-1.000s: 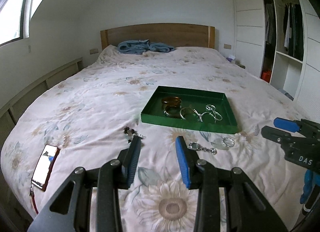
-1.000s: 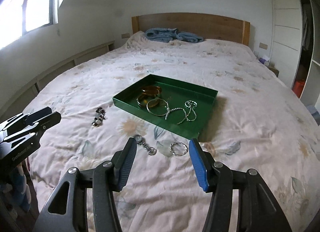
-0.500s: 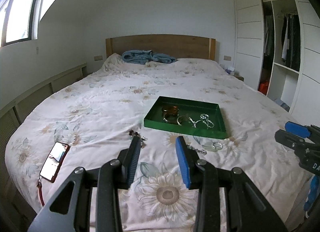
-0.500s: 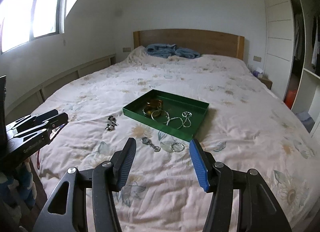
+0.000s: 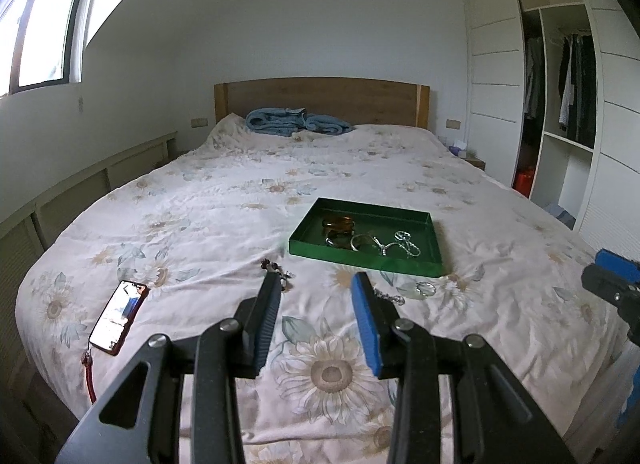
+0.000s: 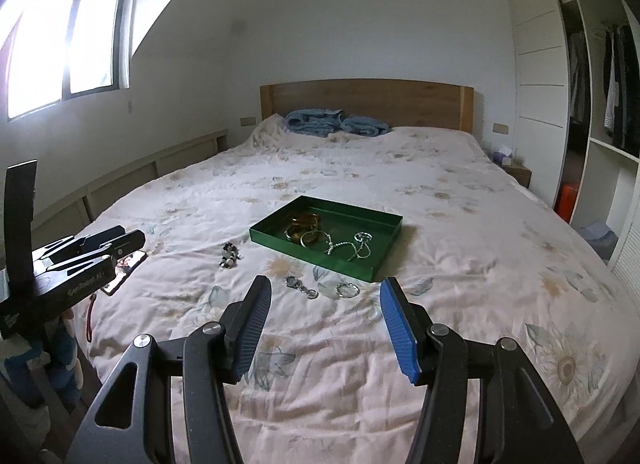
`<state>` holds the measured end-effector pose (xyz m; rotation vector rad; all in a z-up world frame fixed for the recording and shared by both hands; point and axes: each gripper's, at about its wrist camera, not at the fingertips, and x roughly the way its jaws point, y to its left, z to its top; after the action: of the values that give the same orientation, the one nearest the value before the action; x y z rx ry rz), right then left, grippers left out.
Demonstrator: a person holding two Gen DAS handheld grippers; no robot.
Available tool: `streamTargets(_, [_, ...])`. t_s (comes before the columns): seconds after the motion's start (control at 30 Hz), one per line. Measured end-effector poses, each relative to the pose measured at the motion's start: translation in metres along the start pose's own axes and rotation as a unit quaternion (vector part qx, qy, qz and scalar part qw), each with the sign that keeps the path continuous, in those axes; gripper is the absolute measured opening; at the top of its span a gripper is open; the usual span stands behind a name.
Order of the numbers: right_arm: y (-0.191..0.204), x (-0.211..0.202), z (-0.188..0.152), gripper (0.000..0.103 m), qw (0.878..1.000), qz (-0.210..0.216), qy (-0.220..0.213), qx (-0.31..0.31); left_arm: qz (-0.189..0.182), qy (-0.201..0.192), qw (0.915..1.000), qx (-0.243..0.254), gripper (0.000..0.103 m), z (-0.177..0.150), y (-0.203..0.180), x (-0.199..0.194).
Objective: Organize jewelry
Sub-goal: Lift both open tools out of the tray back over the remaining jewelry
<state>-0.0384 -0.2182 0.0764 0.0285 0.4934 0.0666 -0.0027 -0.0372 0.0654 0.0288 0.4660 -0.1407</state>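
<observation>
Green tray with bangles and a chain rests mid-bed; three pieces lie loose just before it. Our left gripper is opening, empty, and our right gripper stands apart, holding nothing.

We see a phone lying near the bed's left edge, a blue blanket bunched at the wooden headboard, and clothes hanging in the wardrobe.
</observation>
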Motion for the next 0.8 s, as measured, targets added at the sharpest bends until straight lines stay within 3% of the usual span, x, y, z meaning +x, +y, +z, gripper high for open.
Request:
streamTargets(0.1, [-0.003, -0.009, -0.003, 0.056, 1.000, -0.004, -0.003, 0.002, -0.001, 0.001, 1.0000, -0.009, 0.048, 0.000, 0.004, -0.002])
streamTargets(0.37, [-0.015, -0.020, -0.005, 0.057, 1.000, -0.027, -0.008, 0.008, -0.002, -0.010, 0.9999, -0.014, 0.049, 0.004, 0.015, 0.007])
streamTargets(0.6, [-0.022, 0.023, -0.005, 0.058, 0.999, -0.029, 0.020, 0.016, 0.014, 0.007, 0.9995, -0.027, 0.049, -0.004, 0.045, 0.042])
streamTargets(0.8, [-0.019, 0.075, -0.013, 0.058, 0.998, -0.002, 0.059, 0.014, 0.023, 0.026, 0.9985, -0.043, 0.049, -0.013, 0.073, 0.074])
